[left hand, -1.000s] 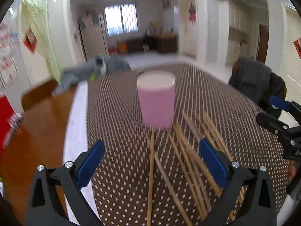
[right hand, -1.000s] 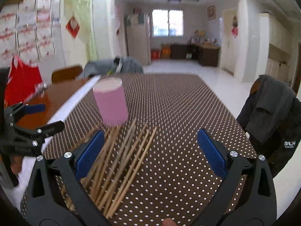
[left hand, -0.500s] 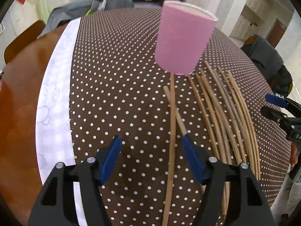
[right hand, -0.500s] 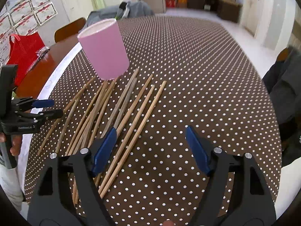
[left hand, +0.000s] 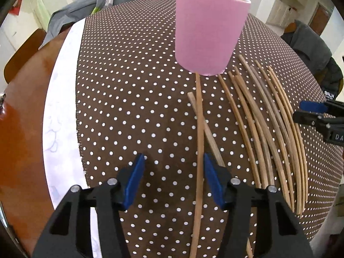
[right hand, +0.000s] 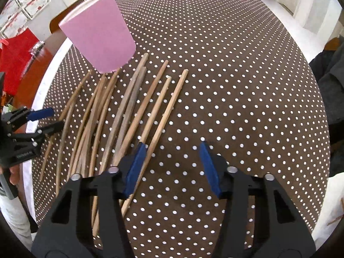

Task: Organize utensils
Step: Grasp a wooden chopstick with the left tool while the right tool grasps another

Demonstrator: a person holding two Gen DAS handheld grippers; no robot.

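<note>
- the chopsticks (right hand: 129, 116) lie loose on the dotted tablecloth (right hand: 236, 86), spread like a fan just in front of the pink cup (right hand: 99, 36), some with their far tips touching the foot of the cup.
- the left gripper (left hand: 173, 179) is closing; its jaws are apart, and one long chopstick (left hand: 200, 150), which runs from the foot of the cup toward the camera, sits just inside the right jaw. the pads do not press on it yet.
- the right gripper (right hand: 172, 167) is closing too, jaws apart; the chopstick farthest from the cup (right hand: 165, 116) runs along the inner face of the left jaw. i cannot tell if it already touches.
- the sticks look like thin bamboo or wood: light, stiff, smooth. i think they roll easily on the cloth and can slip or swing in the pads.
- it seems best to take one stick near its middle, across its width, so it does not tip down.
- some sticks cross or lie tight together, so a neighbour may come up too.
- the cup looks light and may fall over if a stick pushes it.
</note>
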